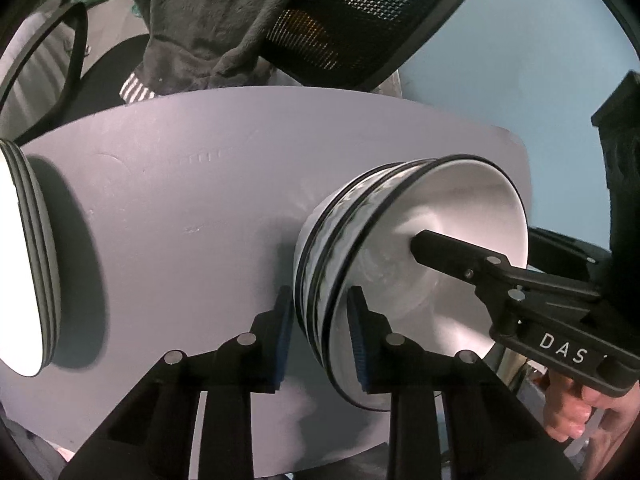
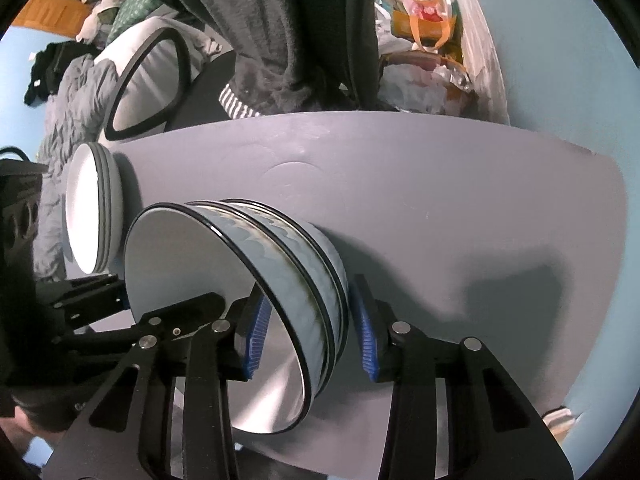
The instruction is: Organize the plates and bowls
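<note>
A stack of nested bowls (image 1: pixel 440 216) with black rims and blue-white patterned walls (image 2: pixel 288 280) sits near the table's front edge. My left gripper (image 1: pixel 322 336) straddles the stack's rim on one side, one blue pad outside the wall and one inside, both touching it. My right gripper (image 2: pixel 314 344) straddles the opposite rim the same way, with its pads against the wall. In the left wrist view, one right finger (image 1: pixel 444 252) reaches into the bowl. A stack of white plates (image 1: pixel 24 260) (image 2: pixel 86 216) lies farther left on the table.
The grey table (image 1: pixel 200 200) (image 2: pixel 440 200) ends just behind the bowls. Behind it stands a black mesh chair (image 1: pixel 340 20) with a dark garment (image 1: pixel 200 20) draped over it. Bags and clutter (image 2: pixel 424 20) lie on the floor beyond. A hand (image 1: pixel 572 412) holds the right tool.
</note>
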A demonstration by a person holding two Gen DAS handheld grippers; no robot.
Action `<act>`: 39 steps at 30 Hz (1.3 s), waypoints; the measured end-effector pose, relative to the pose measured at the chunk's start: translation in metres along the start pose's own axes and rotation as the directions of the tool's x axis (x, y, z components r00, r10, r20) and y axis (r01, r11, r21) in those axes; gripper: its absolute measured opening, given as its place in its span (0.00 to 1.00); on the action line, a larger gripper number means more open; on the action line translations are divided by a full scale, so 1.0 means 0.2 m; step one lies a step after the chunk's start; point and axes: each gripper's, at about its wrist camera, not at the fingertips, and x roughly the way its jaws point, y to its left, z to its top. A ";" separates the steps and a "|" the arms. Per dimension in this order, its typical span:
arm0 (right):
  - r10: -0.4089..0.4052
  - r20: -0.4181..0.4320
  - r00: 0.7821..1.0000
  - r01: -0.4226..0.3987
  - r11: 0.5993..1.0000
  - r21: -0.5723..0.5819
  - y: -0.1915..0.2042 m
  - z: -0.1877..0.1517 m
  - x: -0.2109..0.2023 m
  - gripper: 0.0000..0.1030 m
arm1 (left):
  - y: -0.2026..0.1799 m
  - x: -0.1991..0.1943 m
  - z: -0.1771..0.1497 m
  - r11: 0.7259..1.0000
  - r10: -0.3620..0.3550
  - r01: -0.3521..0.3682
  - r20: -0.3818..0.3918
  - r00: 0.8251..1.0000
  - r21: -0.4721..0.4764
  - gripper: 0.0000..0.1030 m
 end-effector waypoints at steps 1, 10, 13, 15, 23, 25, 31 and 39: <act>-0.003 0.001 1.000 0.003 1.000 -0.004 0.00 0.00 0.00 0.37 | 0.00 0.00 0.00 1.000 0.003 -0.003 0.000 1.000 0.002 0.24; -0.044 0.017 0.999 0.044 0.999 0.002 0.01 -0.02 -0.02 0.20 | 0.01 -0.03 -0.03 0.997 0.039 -0.039 0.003 0.999 0.065 0.21; -0.038 0.008 0.999 0.038 0.999 0.001 0.05 -0.04 -0.01 0.19 | 0.06 -0.04 -0.06 0.997 0.051 -0.051 -0.002 0.999 0.053 0.21; -0.036 -0.001 0.999 0.036 0.999 -0.001 0.09 -0.07 0.01 0.19 | 0.10 -0.05 -0.09 0.997 0.060 -0.060 -0.003 0.998 0.042 0.20; -0.022 -0.029 0.999 0.022 1.000 -0.007 0.30 -0.21 0.11 0.18 | 0.31 -0.11 -0.26 0.996 0.087 -0.087 -0.005 0.996 0.003 0.18; -0.022 -0.032 0.999 0.021 1.000 -0.008 0.36 -0.23 0.14 0.18 | 0.36 -0.12 -0.29 0.995 0.095 -0.095 -0.004 0.995 -0.003 0.18; -0.017 -0.042 0.999 0.017 1.000 -0.005 0.50 -0.27 0.19 0.18 | 0.50 -0.15 -0.42 0.994 0.106 -0.106 -0.002 0.994 -0.015 0.18; -0.027 -0.046 0.999 0.026 1.000 -0.013 0.70 -0.32 0.27 0.18 | 0.73 -0.21 -0.54 0.992 0.116 -0.115 0.003 0.993 -0.042 0.18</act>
